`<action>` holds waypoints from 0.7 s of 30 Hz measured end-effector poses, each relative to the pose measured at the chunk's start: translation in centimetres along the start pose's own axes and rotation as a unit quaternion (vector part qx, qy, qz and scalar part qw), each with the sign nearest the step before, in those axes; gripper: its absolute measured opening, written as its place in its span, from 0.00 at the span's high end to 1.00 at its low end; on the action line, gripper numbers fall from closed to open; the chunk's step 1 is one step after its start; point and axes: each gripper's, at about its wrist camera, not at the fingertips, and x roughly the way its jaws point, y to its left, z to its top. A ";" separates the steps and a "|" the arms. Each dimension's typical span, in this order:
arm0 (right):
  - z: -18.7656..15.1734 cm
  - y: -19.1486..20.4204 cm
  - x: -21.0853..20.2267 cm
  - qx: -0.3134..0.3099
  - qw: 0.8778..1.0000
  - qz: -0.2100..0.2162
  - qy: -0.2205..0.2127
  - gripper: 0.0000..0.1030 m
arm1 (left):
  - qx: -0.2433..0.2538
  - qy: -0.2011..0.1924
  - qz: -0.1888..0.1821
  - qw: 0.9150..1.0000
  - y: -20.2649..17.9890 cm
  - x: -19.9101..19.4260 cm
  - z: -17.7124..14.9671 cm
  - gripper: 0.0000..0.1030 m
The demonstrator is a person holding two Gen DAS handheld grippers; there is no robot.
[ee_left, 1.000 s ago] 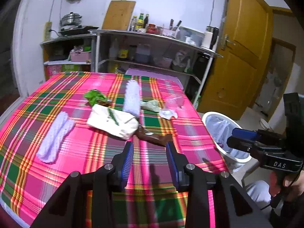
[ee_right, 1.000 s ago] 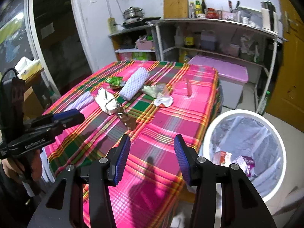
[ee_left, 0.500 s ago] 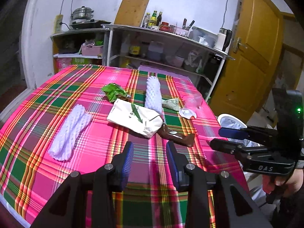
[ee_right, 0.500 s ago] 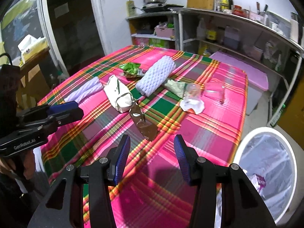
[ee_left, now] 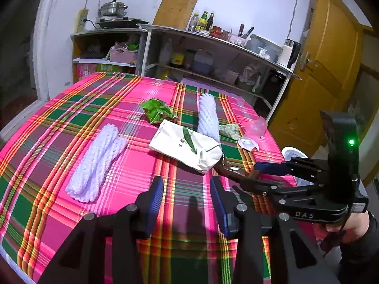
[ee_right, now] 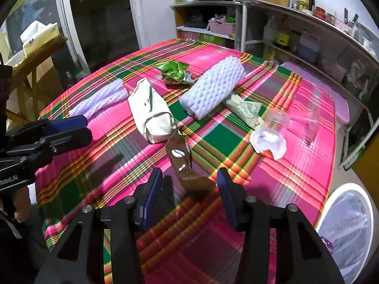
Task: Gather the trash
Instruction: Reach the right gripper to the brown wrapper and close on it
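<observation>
Jaws spread on both grippers, right gripper straddling brown wrapper, its near end in shadow

The tablecloth is a bright pink plaid crossed with green, orange and yellow stripes; the near brown wrapper carries a white bean mark; the paper bag is cream with a green leaf print; the far crumpled wrapper is green; both foam nets are white; gripper pads are blue on black; the bin is white-rimmed; the door is yellow-brown
</observation>
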 end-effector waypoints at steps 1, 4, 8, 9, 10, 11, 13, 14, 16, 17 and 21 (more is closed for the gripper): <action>0.1 0.1 0.4 -0.002 1.000 0.000 0.004 0.53 | -0.002 0.001 0.000 1.000 0.1 0.1 0.0 0.61; 0.1 0.5 1.1 -0.012 1.000 -0.006 0.011 0.62 | -0.004 0.003 -0.001 1.000 0.3 0.3 0.2 0.61; -0.1 0.3 0.8 -0.004 1.000 0.000 0.007 0.81 | -0.005 0.003 -0.004 1.000 0.2 0.7 0.4 0.61; -0.2 0.1 0.6 0.001 1.000 -0.001 0.005 0.81 | -0.005 0.004 -0.005 1.000 0.2 0.8 0.5 0.61; -0.4 0.0 0.4 0.005 1.000 0.001 0.002 0.81 | -0.006 0.004 -0.006 1.000 0.2 0.9 0.5 0.61; -0.6 -0.2 0.1 0.011 1.000 0.003 -0.002 0.81 | -0.008 0.005 -0.007 1.000 0.1 1.0 0.6 0.60; -0.9 -0.5 -0.5 0.021 1.000 0.005 -0.008 0.81 | -0.011 0.007 -0.008 1.000 0.0 1.2 0.7 0.57; -1.1 -0.6 -0.8 0.027 1.000 0.005 -0.011 0.81 | -0.013 0.008 -0.010 1.000 0.0 1.4 0.8 0.52; -1.6 -1.0 -1.5 0.038 0.999 0.006 -0.017 0.81 | -0.019 0.009 -0.014 1.000 -0.2 1.8 1.0 0.49; -1.8 -1.2 -1.8 0.042 0.999 0.005 -0.019 0.81 | -0.022 0.010 -0.015 1.000 -0.2 2.0 1.1 0.47; -2.5 -1.7 -2.6 0.055 0.998 0.002 -0.025 0.81 | -0.045 0.022 -0.012 0.999 -0.2 3.5 1.7 0.43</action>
